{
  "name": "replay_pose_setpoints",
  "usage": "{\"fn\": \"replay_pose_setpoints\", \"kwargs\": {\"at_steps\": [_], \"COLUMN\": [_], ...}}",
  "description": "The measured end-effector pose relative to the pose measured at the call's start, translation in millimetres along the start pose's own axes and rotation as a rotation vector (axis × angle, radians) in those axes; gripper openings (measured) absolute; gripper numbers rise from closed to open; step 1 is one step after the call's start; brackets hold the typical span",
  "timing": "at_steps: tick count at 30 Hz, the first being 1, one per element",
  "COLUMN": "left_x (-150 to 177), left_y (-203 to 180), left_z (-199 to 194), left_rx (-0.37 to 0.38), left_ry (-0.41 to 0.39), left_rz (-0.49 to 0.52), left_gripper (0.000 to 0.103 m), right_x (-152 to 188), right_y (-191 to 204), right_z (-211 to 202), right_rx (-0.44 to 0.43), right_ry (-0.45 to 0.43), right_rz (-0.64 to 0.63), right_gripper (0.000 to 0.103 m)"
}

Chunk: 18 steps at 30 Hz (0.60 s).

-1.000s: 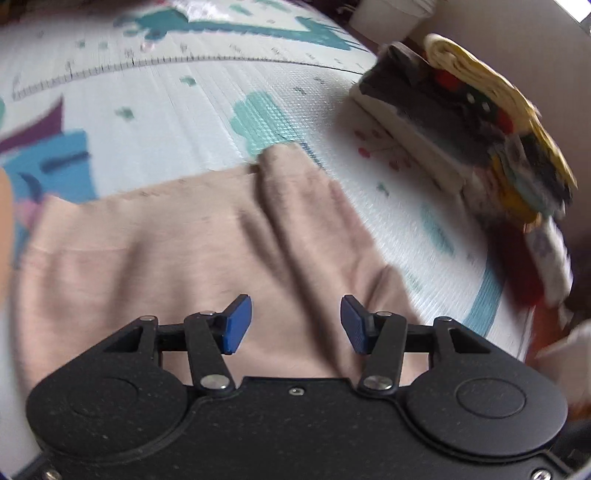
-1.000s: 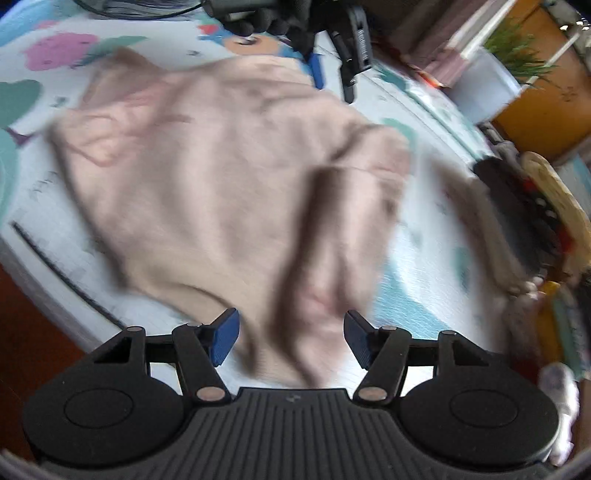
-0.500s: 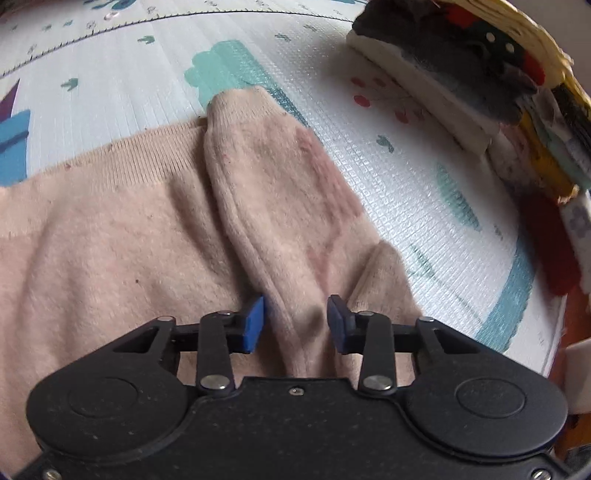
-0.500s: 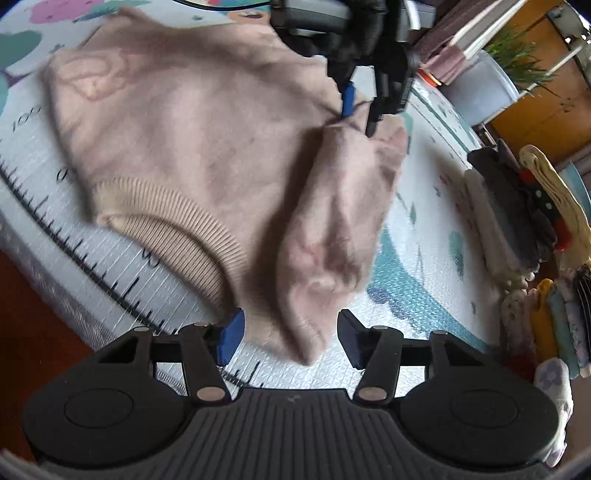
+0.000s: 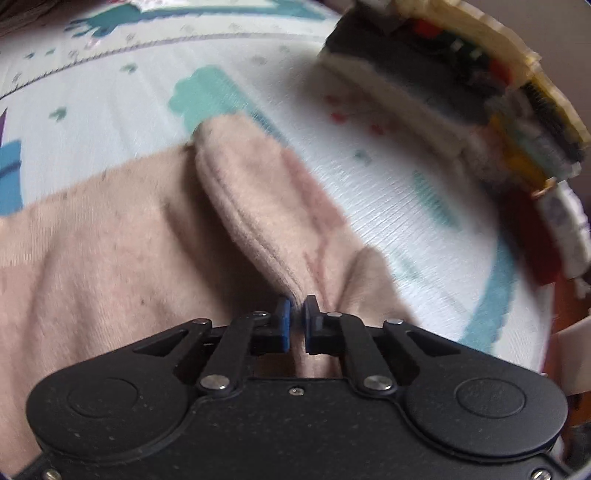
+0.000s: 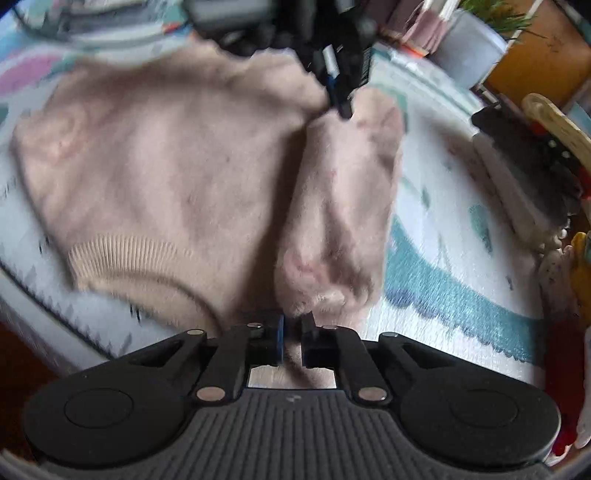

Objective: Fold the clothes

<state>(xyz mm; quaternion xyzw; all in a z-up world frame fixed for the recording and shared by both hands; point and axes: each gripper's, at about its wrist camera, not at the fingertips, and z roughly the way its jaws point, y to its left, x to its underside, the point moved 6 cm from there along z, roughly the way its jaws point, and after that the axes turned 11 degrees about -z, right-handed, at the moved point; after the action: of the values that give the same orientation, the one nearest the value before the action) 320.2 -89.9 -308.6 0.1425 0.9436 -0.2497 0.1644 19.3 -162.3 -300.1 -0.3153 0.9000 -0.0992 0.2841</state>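
Note:
A pale pink knitted sweater lies spread on a patterned play mat, one sleeve folded along its right side. My left gripper is shut on the upper end of that sleeve, pinching a ridge of fabric. In the right wrist view the left gripper shows at the far end of the sleeve. My right gripper is shut on the sleeve's cuff end near the ribbed hem.
A stack of folded clothes stands along the mat's right side, seen also as a pile in the right wrist view. A potted plant and an orange cabinet stand beyond. The mat's near edge drops to a dark floor.
Both grippers have gone from open to shut on the sleeve, the left at its upper end and the right at its cuff. Both moved in closer to the fabric.

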Motion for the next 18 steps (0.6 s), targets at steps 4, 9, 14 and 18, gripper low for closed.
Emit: {"fn": "replay_pose_setpoints", "kwargs": {"at_steps": [4, 9, 14, 18], "left_x": [3.3, 7.3, 4.4, 5.3], "left_y": [7.7, 17.3, 16.5, 10.0], "left_z": [3.3, 7.2, 3.7, 2.2], "left_rx": [-0.033, -0.073, -0.03, -0.036], "left_ry": [0.01, 0.022, 0.022, 0.017], "left_rz": [0.005, 0.01, 0.024, 0.054], "left_gripper": [0.005, 0.006, 0.007, 0.006], "right_x": [-17.0, -7.1, -6.7, -2.0], "right_y": [15.4, 26.0, 27.1, 27.8], "right_z": [-6.5, 13.2, 14.3, 9.5], "right_rx": [-0.058, -0.134, -0.127, -0.105], "right_ry": [-0.05, 0.034, 0.034, 0.032], "right_rz": [-0.018, 0.007, 0.012, -0.004], "right_gripper": [0.01, 0.011, 0.02, 0.021]}}
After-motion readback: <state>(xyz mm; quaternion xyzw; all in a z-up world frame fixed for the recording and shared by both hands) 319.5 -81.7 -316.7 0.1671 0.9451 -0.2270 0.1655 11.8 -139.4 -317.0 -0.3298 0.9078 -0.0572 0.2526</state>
